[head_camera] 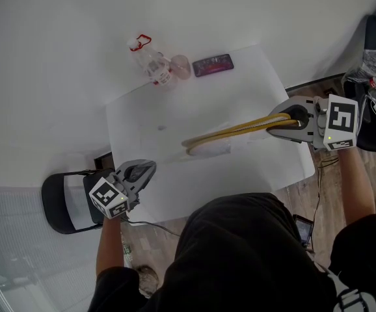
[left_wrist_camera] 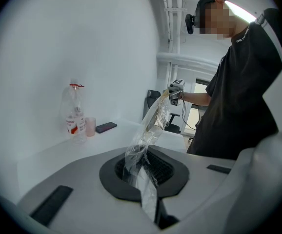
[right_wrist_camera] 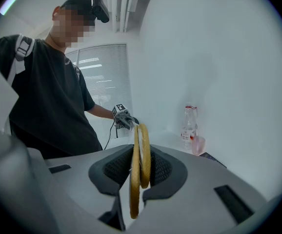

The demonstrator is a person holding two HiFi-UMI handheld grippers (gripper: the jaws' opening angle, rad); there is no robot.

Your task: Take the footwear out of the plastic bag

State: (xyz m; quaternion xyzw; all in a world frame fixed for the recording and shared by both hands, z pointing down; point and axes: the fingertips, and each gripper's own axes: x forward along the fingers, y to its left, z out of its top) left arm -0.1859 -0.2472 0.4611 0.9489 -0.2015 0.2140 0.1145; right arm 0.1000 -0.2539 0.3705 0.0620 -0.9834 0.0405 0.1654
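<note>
With left gripper [head_camera: 146, 169] pinched tight on the plastic bag [left_wrist_camera: 148, 140] and right gripper [head_camera: 287, 119] clamped partway closed on both slippers [head_camera: 240, 130], a hard pull may tear the film or slip it free.

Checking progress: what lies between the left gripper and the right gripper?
Head view: the yellow footwear from the right gripper, then the clear plastic bag toward the left gripper.

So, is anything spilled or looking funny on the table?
Nothing is spilled: the bottle stands upright beside the cup and phone. The one funny thing is the plastic bag, stretched through the air from the left gripper, while the right gripper holds the yellow footwear.
</note>
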